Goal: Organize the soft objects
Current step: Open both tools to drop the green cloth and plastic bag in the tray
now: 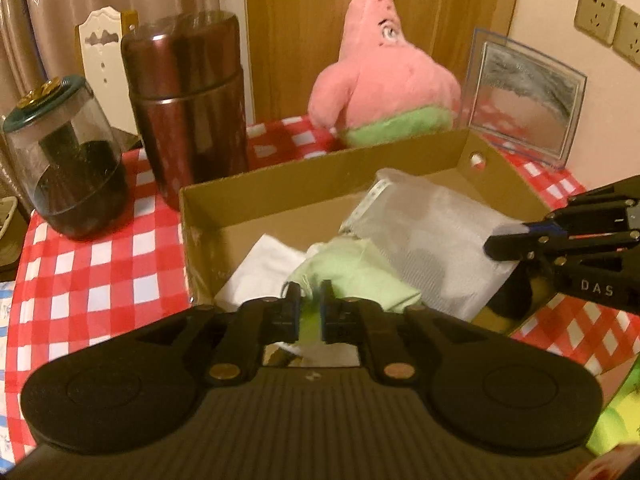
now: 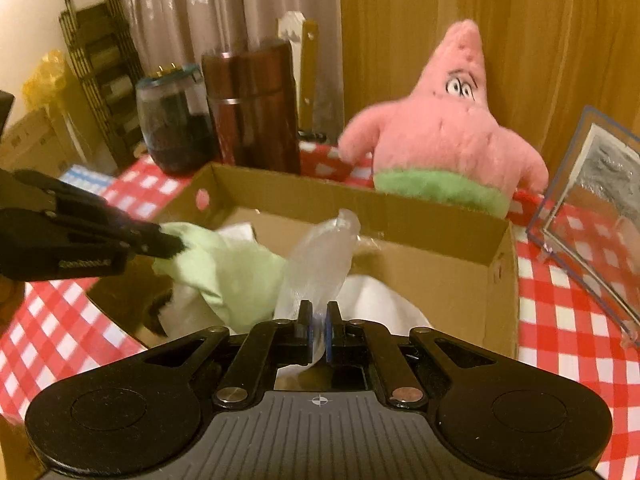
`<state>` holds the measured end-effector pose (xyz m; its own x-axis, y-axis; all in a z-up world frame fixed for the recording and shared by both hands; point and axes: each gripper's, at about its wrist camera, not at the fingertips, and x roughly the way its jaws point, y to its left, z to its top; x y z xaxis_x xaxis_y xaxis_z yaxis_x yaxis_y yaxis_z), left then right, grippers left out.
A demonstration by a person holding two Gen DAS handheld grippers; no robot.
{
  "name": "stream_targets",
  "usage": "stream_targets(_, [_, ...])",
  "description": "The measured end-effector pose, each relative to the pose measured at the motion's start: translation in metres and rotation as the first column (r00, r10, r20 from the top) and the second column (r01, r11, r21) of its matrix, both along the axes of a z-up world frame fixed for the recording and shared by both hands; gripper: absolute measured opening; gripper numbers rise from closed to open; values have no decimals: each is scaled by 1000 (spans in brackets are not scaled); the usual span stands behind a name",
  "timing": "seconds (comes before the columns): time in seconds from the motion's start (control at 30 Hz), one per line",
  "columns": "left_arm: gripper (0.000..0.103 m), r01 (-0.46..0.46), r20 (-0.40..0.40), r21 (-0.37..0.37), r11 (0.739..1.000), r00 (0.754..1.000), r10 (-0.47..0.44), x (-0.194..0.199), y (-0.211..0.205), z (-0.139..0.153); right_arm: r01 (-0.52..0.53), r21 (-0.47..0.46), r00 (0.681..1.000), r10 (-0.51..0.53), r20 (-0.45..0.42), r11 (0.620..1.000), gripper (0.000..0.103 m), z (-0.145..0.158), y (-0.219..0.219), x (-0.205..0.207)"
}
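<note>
An open cardboard box [image 1: 280, 184] [image 2: 400, 216] stands on the red-checked table. Over its near side my left gripper [image 1: 310, 292] [image 2: 176, 244] stands slightly open. A pale green cloth [image 1: 352, 272] [image 2: 228, 272] lies between its fingers and drapes into the box. My right gripper [image 2: 319, 312] [image 1: 492, 244] is shut on the edge of a clear plastic bag [image 2: 320, 256] [image 1: 424, 240] with something white inside, held over the box. A white cloth [image 1: 264, 264] lies on the box floor. A pink star plush [image 1: 384, 80] [image 2: 448, 132] with green shorts stands behind the box.
A tall brown canister [image 1: 188, 96] and a glass jar [image 1: 64, 160] with dark contents stand left of the box. A clear acrylic photo frame [image 1: 524, 92] [image 2: 592, 208] stands at the right. Wall sockets [image 1: 600, 12] and a wooden panel are behind.
</note>
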<state>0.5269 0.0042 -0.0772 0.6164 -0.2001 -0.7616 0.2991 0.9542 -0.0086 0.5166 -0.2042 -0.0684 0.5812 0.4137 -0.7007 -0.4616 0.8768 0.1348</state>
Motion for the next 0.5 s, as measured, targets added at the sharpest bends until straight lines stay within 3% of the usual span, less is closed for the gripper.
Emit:
stream_targets(0.1, [30, -14, 5, 0, 1000, 1000, 14, -3, 4, 2, 13, -26, 1000, -13, 2, 1000, 7, -4, -1, 0])
stream_targets(0.17, [33, -21, 12, 3, 1000, 1000, 21, -6, 6, 5, 16, -48, 1000, -15, 17, 999, 32, -4, -1, -2])
stream_targets(0.2, [34, -24, 11, 2, 1000, 1000, 24, -8, 8, 6, 16, -59, 999, -15, 29, 998, 62, -3, -1, -4])
stream_targets(0.23, [34, -28, 9, 0, 1000, 1000, 28, -9, 9, 7, 19, -65, 999, -16, 37, 998, 76, -2, -2, -6])
stream_targets(0.5, [42, -32, 34, 18, 999, 999, 31, -30, 13, 24, 42, -50, 996, -38, 83, 998, 76, 18, -9, -25])
